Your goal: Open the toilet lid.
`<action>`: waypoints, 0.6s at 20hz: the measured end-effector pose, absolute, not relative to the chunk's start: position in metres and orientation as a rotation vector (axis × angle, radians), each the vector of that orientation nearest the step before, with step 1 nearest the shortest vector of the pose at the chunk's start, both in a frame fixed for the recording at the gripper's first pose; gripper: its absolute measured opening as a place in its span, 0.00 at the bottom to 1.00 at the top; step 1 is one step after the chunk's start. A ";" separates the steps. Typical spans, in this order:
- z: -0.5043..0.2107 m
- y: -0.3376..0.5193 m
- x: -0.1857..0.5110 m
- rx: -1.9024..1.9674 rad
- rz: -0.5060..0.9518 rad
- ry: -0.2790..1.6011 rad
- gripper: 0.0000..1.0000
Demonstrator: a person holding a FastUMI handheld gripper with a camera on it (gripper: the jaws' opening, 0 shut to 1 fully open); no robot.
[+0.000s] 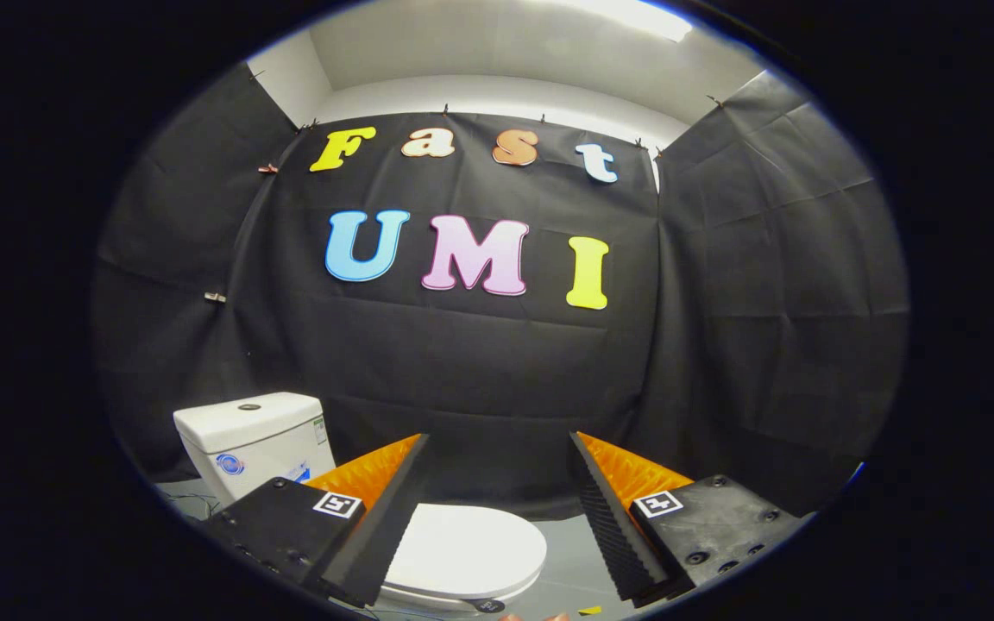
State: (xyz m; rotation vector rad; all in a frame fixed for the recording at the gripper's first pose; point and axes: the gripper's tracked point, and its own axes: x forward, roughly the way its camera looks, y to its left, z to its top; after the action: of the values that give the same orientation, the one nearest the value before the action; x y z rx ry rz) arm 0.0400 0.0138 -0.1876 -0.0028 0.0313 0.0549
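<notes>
Your fingers (497,517) are spread apart, holding nothing, above the closed toilet lid (462,539); the cistern (251,440) stands beyond.

White toilet lid (462,548), white cistern (251,440) with a blue round mark. Gripper (497,466) fingers (605,517) black with ridged pads, orange backs, black-and-white square tags; they're spread, holding nothing. Floor (570,561) grey.

We're looking at black cloth (497,371) draped across the back and both sides, clipped along its top, white wall (497,93) above, a bright ceiling light (635,15) upper right, grey floor (579,556) at bottom.
</notes>
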 end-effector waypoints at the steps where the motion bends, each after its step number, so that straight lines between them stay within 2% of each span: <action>1: -0.202 0.013 0.040 0.020 0.063 0.049 0.98; 12: -0.361 0.002 0.031 0.258 0.100 0.378 0.99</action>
State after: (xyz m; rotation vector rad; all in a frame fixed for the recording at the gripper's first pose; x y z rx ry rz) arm 0.0307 0.0021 -0.3608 0.2581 0.3778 0.0999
